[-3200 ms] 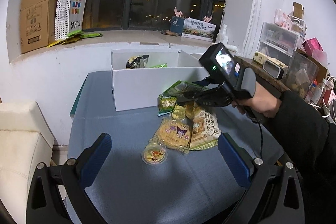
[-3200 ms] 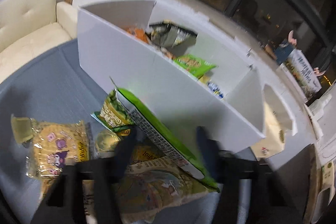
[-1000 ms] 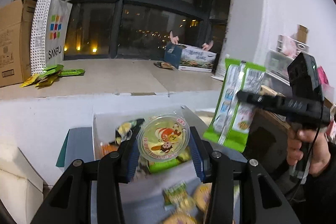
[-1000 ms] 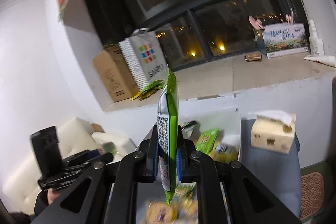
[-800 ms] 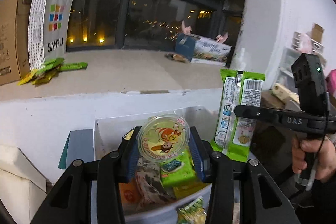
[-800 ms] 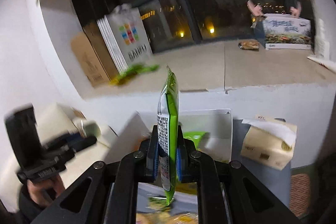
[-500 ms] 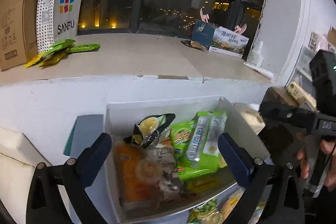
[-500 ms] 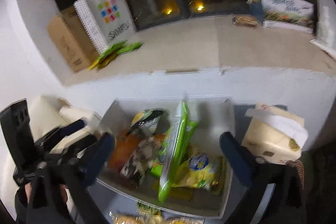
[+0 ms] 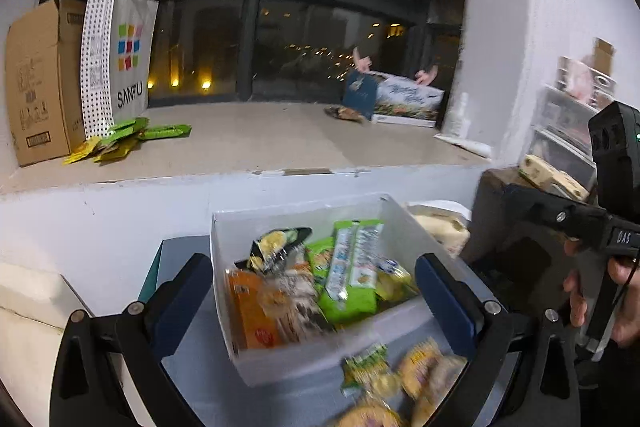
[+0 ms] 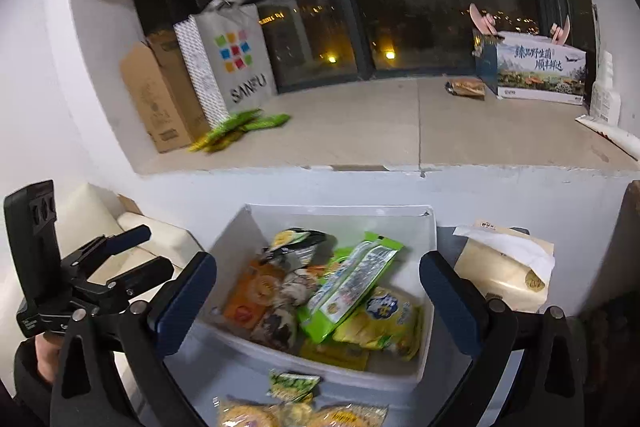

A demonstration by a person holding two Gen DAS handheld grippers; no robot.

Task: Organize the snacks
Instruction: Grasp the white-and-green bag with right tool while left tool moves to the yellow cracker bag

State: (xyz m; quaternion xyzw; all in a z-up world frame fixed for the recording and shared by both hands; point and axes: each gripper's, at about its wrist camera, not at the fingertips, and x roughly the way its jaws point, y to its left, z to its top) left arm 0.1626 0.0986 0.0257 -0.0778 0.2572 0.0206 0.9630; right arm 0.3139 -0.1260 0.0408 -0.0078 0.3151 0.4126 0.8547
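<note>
My left gripper is open with nothing in it, hovering above the near edge of a white box. My right gripper is open too, over the same box. Inside the box, a long green packet lies slanted on top of other snack bags. Left of it, a round jelly cup rests on an orange pack. Loose snack packs lie on the blue tablecloth in front of the box. A hand holds each gripper and shows at the edge of the other's view.
The box stands against a white ledge that carries a cardboard carton, a SANFU bag and green packets. A tissue pack sits right of the box, a cream sofa left, storage drawers far right.
Both grippers have opened. The jelly cup has dropped from the left one and the green packet from the right one into the white box. Both views now look down on the box.
</note>
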